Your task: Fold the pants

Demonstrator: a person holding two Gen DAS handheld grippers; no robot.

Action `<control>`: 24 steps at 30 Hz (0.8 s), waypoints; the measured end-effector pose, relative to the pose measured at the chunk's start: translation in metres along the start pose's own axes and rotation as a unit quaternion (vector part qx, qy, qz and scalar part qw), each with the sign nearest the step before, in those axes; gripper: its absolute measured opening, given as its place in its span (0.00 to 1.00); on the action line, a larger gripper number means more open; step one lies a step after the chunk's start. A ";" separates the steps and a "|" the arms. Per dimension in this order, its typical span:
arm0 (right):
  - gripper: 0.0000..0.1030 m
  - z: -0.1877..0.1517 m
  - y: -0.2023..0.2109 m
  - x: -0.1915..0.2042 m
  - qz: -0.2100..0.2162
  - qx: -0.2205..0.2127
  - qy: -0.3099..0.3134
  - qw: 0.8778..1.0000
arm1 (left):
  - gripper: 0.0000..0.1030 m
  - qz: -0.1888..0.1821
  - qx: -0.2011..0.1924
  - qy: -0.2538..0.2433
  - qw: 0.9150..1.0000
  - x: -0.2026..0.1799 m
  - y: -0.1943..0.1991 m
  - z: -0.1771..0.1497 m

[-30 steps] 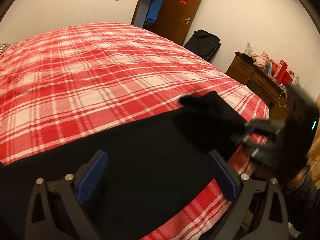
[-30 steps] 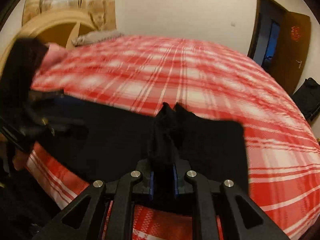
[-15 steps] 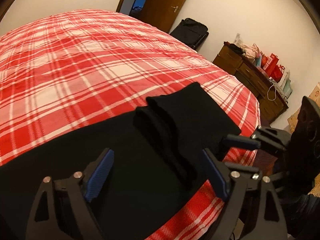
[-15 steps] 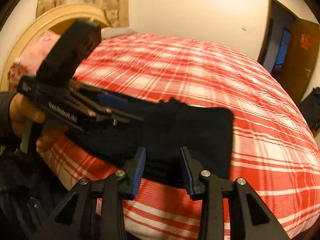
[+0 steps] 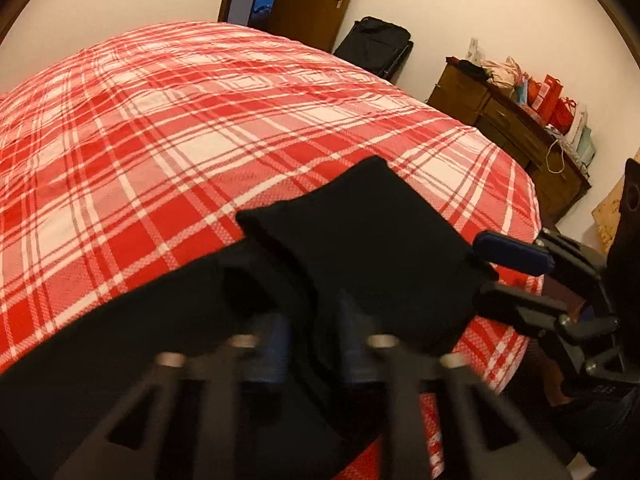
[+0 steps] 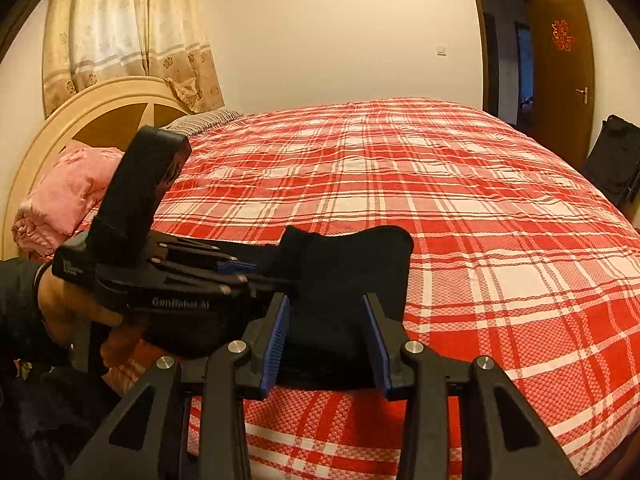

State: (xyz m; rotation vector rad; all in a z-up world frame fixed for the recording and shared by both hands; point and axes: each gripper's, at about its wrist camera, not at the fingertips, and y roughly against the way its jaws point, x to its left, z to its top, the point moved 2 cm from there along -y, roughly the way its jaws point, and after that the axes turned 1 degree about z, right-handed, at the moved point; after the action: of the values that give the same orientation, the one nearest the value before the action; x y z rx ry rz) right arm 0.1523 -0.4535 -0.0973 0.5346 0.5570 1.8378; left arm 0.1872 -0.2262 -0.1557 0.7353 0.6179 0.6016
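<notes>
Pinching pants (image 5: pixel 360 248) | left gripper (image 5: pixel 312 344) seemingly closed, blurred | right gripper (image 6: pixel 326 340) spread

Both grippers were black plastic with blue finger pads and silver screws: the right gripper (image 6: pixel 326 336), the left gripper (image 6: pixel 256 272) with pale lettering, above a dark sleeve (image 6: pixel 16 304).

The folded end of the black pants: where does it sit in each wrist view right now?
Left wrist: folded end of the black pants, centre, just beyond the blurred left gripper.
Right wrist: folded end, lower centre, ahead of the right gripper.
Shared landmark: brown door with red emblem.
</notes>
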 end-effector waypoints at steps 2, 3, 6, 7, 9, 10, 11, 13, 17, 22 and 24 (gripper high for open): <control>0.39 0.000 -0.001 0.001 0.001 -0.004 -0.004 1.000 | 0.13 0.004 -0.007 0.004 1.000 0.001 0.005 0.003; 0.39 -0.001 -0.001 0.001 0.001 -0.005 -0.006 1.000 | 0.13 0.001 -0.013 0.004 1.000 0.002 0.011 0.003; 0.39 -0.002 -0.003 -0.001 0.001 -0.009 -0.020 1.000 | 0.12 0.009 -0.025 0.003 1.000 0.003 0.020 0.004; 0.39 -0.003 -0.003 -0.002 0.003 -0.013 -0.026 1.000 | 0.12 0.009 -0.030 0.003 0.999 0.003 0.025 0.005; 0.39 -0.003 -0.001 -0.002 0.004 -0.019 -0.032 0.999 | 0.12 0.010 -0.041 0.008 0.999 0.006 0.036 0.005; 0.40 -0.003 0.000 -0.002 0.006 -0.024 -0.034 0.999 | 0.12 0.011 -0.043 0.010 0.999 0.006 0.038 0.007; 0.40 -0.003 0.002 -0.002 0.008 -0.031 -0.036 0.999 | 0.12 0.013 -0.045 0.012 0.999 0.008 0.042 0.007; 0.48 -0.002 0.003 -0.003 0.011 -0.037 -0.040 0.998 | 0.12 0.017 -0.047 0.019 0.999 0.013 0.049 0.006; 0.55 -0.005 0.002 -0.004 0.023 -0.040 -0.053 0.998 | 0.12 0.023 -0.051 0.036 0.998 0.027 0.062 0.001; 0.55 -0.007 -0.002 0.002 0.028 -0.032 -0.046 0.998 | 0.12 0.028 -0.056 0.055 0.997 0.042 0.072 -0.010; 0.55 -0.007 -0.003 0.003 0.028 -0.031 -0.044 0.998 | 0.12 0.027 -0.057 0.062 0.996 0.046 0.074 -0.015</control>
State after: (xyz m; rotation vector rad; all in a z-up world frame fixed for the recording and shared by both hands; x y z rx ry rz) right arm 0.1495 -0.4510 -0.1048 0.5924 0.4282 1.8683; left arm 0.1873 -0.1442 -0.1218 0.6118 0.6738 0.7308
